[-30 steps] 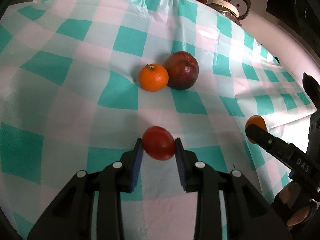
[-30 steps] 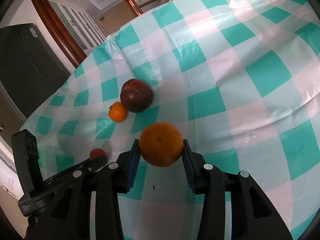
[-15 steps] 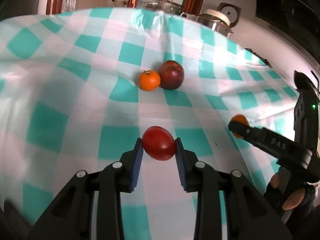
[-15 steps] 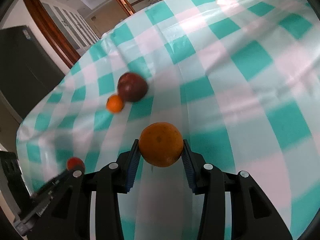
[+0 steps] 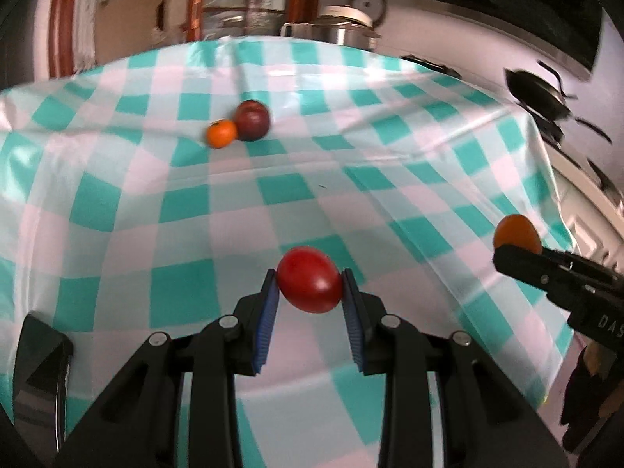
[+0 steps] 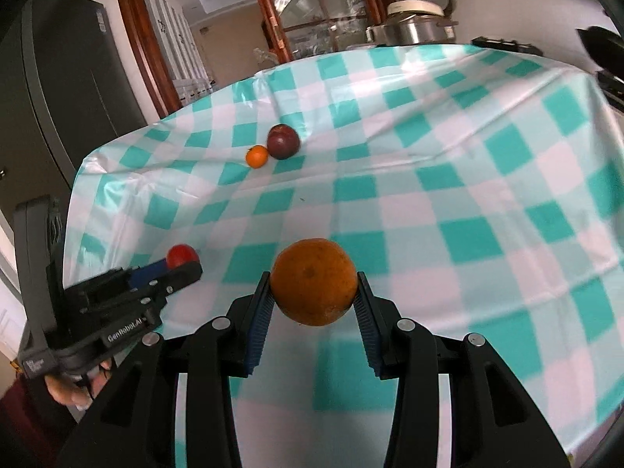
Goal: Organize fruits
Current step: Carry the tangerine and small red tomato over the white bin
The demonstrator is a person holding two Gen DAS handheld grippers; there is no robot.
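My left gripper [image 5: 310, 286] is shut on a red tomato [image 5: 310, 284] and holds it above the checked tablecloth [image 5: 241, 202]. My right gripper [image 6: 314, 286] is shut on a large orange [image 6: 314, 280], also held above the cloth. A small tangerine [image 5: 221, 133] touches a dark red apple [image 5: 252, 120] far back on the table; both show in the right wrist view, tangerine [image 6: 257, 156] and apple [image 6: 283, 141]. The right gripper with its orange [image 5: 516, 232] shows at the right of the left wrist view. The left gripper with the tomato [image 6: 181, 255] shows at the left of the right wrist view.
A metal pot [image 6: 409, 29] stands behind the table's far edge. A dark pan [image 5: 536, 91] and stove parts sit off the table's right side. A dark cabinet [image 6: 66, 78] stands at the left. A black object [image 5: 39, 366] lies at the near left.
Both grippers have pulled back and risen from the table with their fruits; the tangerine and apple look smaller and farther. Grips unchanged.
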